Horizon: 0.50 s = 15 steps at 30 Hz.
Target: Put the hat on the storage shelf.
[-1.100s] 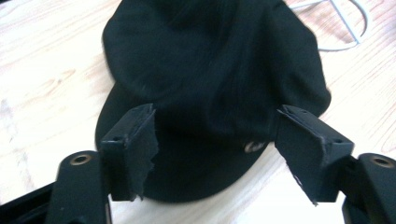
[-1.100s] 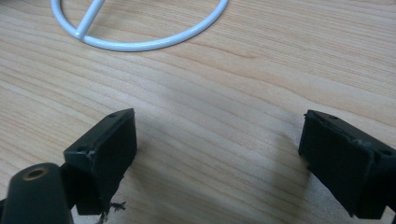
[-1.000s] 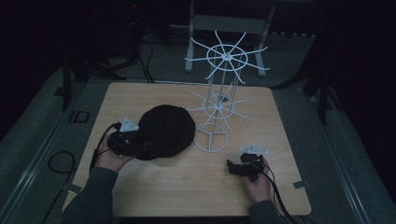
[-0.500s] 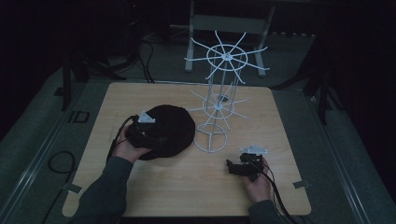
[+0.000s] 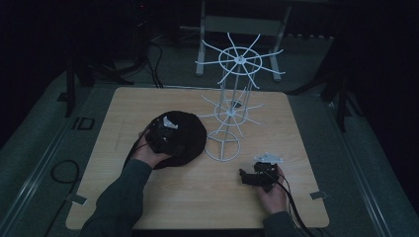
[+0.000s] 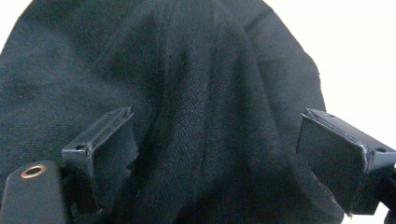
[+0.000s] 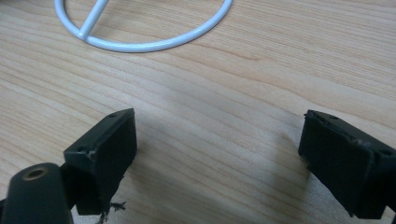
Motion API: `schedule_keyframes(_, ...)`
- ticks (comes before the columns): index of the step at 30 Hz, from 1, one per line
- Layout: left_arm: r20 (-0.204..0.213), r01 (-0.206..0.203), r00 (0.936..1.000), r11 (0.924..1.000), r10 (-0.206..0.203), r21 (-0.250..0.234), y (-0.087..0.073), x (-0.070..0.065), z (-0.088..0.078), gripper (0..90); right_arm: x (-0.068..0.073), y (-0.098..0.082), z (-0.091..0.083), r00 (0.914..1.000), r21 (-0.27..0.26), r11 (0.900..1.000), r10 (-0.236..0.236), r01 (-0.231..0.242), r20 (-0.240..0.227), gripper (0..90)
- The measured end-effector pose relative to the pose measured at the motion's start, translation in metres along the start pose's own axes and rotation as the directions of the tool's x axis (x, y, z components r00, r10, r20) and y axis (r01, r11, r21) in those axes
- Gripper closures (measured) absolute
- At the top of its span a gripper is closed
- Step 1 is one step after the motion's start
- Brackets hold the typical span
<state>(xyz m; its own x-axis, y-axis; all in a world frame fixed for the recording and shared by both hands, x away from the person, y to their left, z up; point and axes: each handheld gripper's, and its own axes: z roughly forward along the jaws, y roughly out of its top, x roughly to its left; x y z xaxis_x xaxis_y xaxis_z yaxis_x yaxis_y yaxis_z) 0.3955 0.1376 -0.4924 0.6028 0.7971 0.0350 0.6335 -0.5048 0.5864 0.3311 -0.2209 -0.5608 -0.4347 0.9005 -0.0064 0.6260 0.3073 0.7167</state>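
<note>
Left gripper (image 5: pixel 165 134) is hovering over the black knit hat (image 5: pixel 190 133) on the table (image 5: pixel 148 103), jaws spread wide. Right gripper (image 5: pixel 247 177) is resting open near the white wire rack (image 5: pixel 228 116), well apart from the hat.

Dim lab or studio, wooden table (image 5: pixel 148 103), floor cables (image 5: pixel 153 54)
</note>
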Motion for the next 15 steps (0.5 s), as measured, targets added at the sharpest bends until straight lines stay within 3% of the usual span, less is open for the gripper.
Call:
schedule_keyframes(4, -0.025, -0.019, 0.9995, 0.9986, 0.020, 0.049, 0.000, -0.001, 0.006, 16.8, 0.000, 0.000, 0.000, 1.0000, -0.001, 1.000, -0.002, 0.002, 0.000, 11.1)
schedule_keyframes(10, -0.057, -0.023, 0.9979, 0.9933, 0.030, 0.113, -0.001, 0.000, 0.008, 38.1, 0.000, 0.000, 0.000, 1.0000, -0.001, 1.000, -0.003, 0.003, -0.001, 11.1)
schedule_keyframes(11, -0.072, -0.021, 0.9969, 0.9880, 0.032, 0.153, -0.001, 0.000, 0.010, 40.8, 0.000, 0.000, 0.000, 1.0000, -0.001, 1.000, -0.003, 0.003, -0.001, 11.1)
schedule_keyframes(15, -0.089, -0.037, 0.9945, 0.9800, 0.056, 0.196, -0.001, -0.001, 0.013, 56.2, 0.000, 0.000, 0.000, 1.0000, -0.002, 1.000, -0.004, 0.004, -0.001, 11.1)
